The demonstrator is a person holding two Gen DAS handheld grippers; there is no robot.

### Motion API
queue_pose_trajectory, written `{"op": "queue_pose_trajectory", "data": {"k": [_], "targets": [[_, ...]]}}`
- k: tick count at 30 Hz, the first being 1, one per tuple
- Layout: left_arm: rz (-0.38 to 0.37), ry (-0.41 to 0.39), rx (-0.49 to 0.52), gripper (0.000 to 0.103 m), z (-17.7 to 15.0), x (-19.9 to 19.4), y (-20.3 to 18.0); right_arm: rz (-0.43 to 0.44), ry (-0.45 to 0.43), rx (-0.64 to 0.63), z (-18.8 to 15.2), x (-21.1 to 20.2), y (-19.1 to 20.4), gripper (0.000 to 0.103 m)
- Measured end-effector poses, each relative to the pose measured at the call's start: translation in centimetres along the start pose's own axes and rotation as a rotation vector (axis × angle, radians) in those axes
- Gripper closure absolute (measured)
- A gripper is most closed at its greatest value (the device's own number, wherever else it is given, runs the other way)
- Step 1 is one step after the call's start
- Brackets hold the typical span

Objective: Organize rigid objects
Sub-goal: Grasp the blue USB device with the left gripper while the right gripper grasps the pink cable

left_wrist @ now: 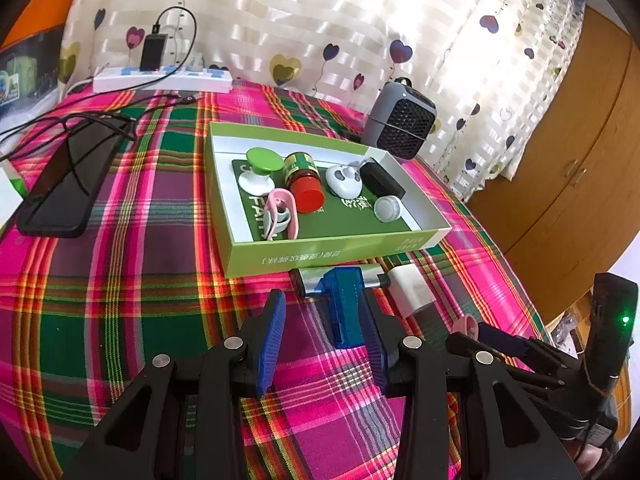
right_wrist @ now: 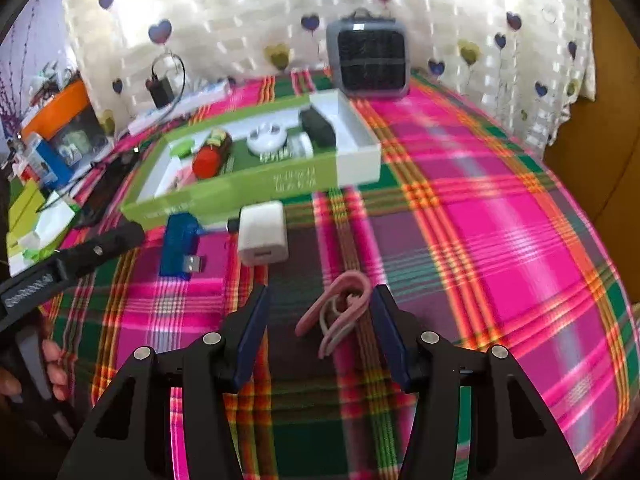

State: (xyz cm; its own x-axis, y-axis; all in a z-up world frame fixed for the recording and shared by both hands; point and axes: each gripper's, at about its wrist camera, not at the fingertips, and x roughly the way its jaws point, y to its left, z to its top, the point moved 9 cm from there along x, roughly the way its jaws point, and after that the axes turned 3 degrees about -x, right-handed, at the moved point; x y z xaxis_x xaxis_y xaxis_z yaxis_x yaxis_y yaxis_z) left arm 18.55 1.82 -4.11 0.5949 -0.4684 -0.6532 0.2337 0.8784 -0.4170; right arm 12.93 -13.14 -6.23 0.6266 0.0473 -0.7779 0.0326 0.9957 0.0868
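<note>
A green box point(left_wrist: 320, 252) holds a red-capped bottle point(left_wrist: 306, 186), a green-topped knob point(left_wrist: 260, 164), a pink clip point(left_wrist: 284, 216) and other small items. In front of it lie a blue USB device point(left_wrist: 344, 308) and a white charger point(left_wrist: 410, 290). My left gripper point(left_wrist: 323, 296) stands open around the blue device, which lies close to the right finger. In the right wrist view, my right gripper point(right_wrist: 320, 292) is open around a second pink clip point(right_wrist: 340, 304) on the cloth, near its right pad. The box point(right_wrist: 240, 188), blue device point(right_wrist: 180, 244) and charger point(right_wrist: 262, 234) lie beyond.
A grey fan point(left_wrist: 400, 124) stands behind the box. A black phone point(left_wrist: 68, 184) with cables and a white power strip point(left_wrist: 160, 78) lie at the left. The plaid cloth drops off at the right beside a wooden cabinet point(left_wrist: 560, 160). A hand point(right_wrist: 52, 360) grips the left tool.
</note>
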Motion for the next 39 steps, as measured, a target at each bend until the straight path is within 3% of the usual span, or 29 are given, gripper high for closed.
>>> {"op": "queue_pose_trajectory", "data": {"k": [8, 16, 24, 26, 28, 39], "targets": [[0.002, 0.024, 0.023, 0.066, -0.4, 0.7, -0.6, -0.051, 0.012, -0.003, -0.9, 0.0, -2.1, 0.050], [0.032, 0.049, 0.041, 0.066, -0.8, 0.9, -1.0, -0.029, -0.007, -0.011, -0.6, 0.0, -3.3, 0.050], [0.062, 0.078, 0.043, 0.066, -1.3, 1.5, -1.8, 0.023, -0.016, -0.030, 0.3, 0.5, -3.5, 0.063], [0.072, 0.078, 0.045, 0.066, -1.2, 1.6, -2.2, 0.029, -0.014, -0.042, 0.4, 0.6, -3.6, 0.074], [0.081, 0.076, 0.048, 0.066, -1.2, 1.7, -2.5, 0.028, -0.012, -0.057, 0.5, 0.7, -3.8, 0.078], [0.181, 0.081, 0.050, 0.066, -0.6, 3.2, -2.8, 0.089, -0.020, -0.098, 0.8, 0.7, -4.5, 0.079]]}}
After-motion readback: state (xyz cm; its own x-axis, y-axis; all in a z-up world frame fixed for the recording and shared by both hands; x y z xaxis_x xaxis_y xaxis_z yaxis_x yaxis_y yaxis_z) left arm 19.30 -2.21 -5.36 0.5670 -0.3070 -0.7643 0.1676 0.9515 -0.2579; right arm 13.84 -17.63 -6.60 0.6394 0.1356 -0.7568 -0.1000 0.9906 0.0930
